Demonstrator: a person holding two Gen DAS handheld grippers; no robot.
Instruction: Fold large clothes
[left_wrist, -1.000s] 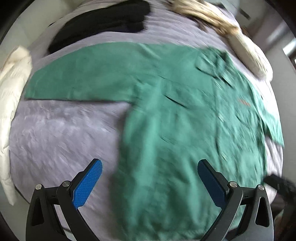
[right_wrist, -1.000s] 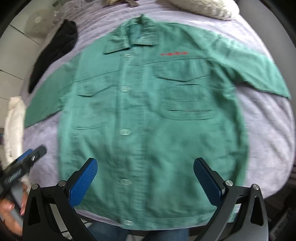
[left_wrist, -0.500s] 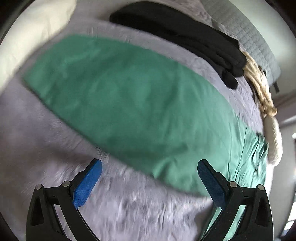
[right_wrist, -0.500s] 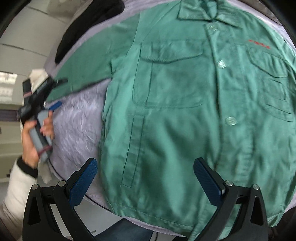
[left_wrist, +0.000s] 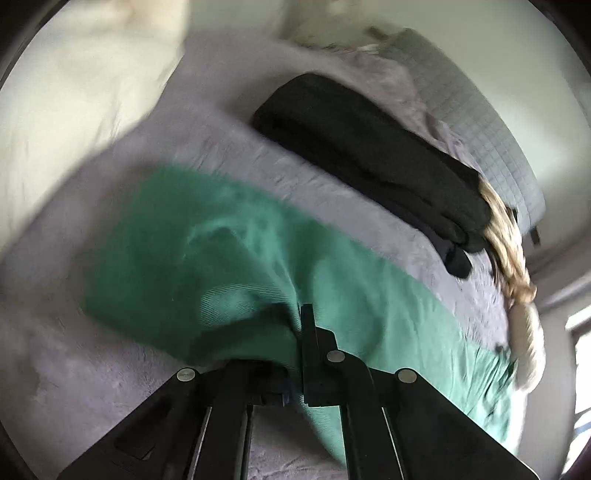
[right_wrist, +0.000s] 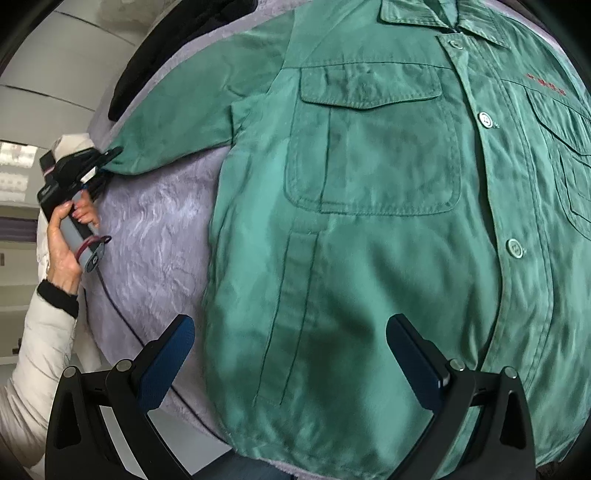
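Both tools differed: my left gripper (left_wrist: 295, 354) was clamped on the cuff of the green jacket (right_wrist: 388, 240) spread buttoned-up on the grey bed (right_wrist: 155, 236), my right gripper (right_wrist: 291, 354) gaped over its hem, and the soft, light cloth looked best pinched at edges.

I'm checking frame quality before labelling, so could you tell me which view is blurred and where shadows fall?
Left wrist view: heavy motion blur smears the green sleeve held in the shut left claw. Right wrist view: mostly sharp, with fisheye bulging on the green jacket, and a soft shadow on it between the fingers of the open right claw.
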